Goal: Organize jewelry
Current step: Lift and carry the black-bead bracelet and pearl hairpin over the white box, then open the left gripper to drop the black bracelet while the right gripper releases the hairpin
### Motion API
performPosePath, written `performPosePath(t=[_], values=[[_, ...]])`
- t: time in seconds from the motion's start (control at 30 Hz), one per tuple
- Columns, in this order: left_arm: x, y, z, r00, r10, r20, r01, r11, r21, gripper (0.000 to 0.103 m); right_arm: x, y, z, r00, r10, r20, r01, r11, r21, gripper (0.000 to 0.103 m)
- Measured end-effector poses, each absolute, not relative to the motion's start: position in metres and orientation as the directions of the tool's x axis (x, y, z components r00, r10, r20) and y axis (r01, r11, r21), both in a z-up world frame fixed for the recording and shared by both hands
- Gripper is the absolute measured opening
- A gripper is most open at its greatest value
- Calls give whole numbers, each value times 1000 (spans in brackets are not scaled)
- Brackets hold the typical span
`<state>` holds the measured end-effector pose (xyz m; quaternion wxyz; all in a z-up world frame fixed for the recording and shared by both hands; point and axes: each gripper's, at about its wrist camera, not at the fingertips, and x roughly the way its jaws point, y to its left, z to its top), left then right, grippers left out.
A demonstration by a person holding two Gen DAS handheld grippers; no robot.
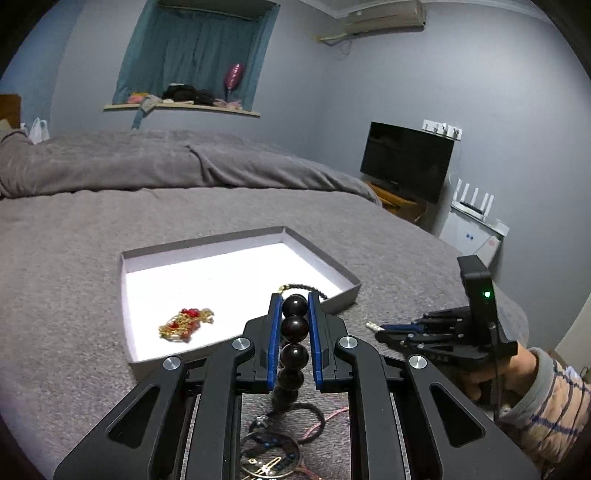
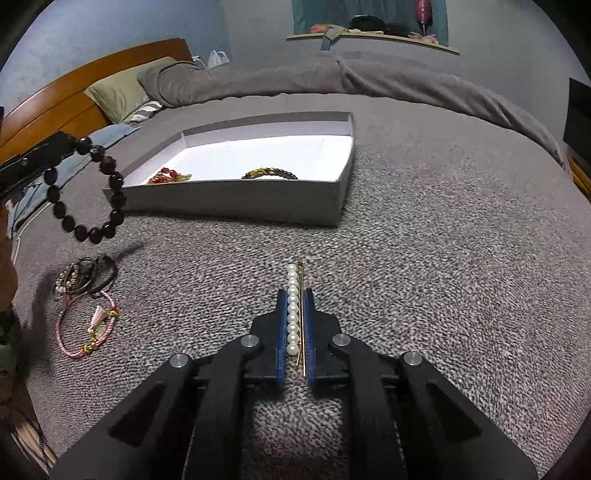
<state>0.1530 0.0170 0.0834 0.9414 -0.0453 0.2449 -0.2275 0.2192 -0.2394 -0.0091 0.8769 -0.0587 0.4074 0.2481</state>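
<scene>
A grey blanket covers the bed; a dark television stands by the wall, an air conditioner above.

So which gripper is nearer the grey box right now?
Left. The left gripper holds the dark bead bracelet at the grey box's near corner; the right gripper, shut on the pearl hair clip, sits back on the blanket.

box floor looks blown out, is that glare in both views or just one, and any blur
Left wrist view: white box floor overexposed, red-gold ornament slightly soft. Right wrist view: floor bright but less washed, pearl hair clip sharp, hanging dark bead bracelet casts a shadow on the blanket.
</scene>
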Motion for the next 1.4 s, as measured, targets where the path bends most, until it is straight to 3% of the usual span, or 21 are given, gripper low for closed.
performPosePath(t=[0.43, 0.8, 1.4], values=[[161, 27, 100, 821, -411, -397, 365, 912, -188, 15, 223, -219, 46, 648, 490, -583, -512, 847, 144, 8], [198, 46, 111, 882, -338, -328, 273, 934, -229, 15, 268, -180, 56, 642, 533, -551, -536, 826, 175, 8], [251, 54, 56, 853, -225, -471, 131, 966, -225, 15, 316, -166, 22, 611, 521, -596, -473, 844, 253, 8]])
